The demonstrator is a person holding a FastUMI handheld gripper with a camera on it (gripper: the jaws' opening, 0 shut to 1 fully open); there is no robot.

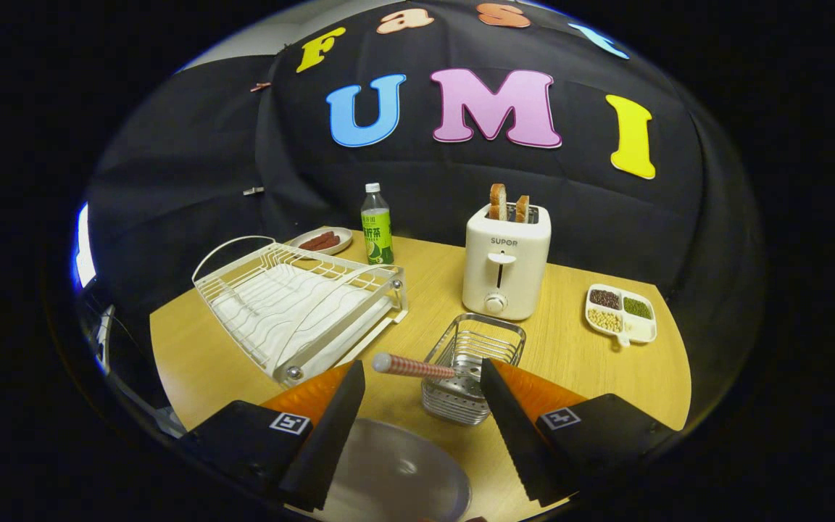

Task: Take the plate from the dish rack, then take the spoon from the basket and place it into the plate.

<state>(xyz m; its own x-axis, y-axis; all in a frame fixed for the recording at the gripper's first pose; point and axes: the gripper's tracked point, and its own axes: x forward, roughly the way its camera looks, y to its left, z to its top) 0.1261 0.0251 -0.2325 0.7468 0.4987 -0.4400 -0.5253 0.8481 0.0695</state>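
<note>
With the plate (396,475) already lying on the counter (577,348) beneath them, the released fingers (421,406) are facing the spoon (412,367) in the basket (470,377) at twelve o'clock, needing to close on its handle.

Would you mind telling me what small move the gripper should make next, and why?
Probably ease forward and down so the open gripper brings its fingers around the spoon handle. The plate already lies on the table between the fingers, the dish rack stands without it, and the spoon handle leans out of the basket just ahead, not yet gripped.
</note>
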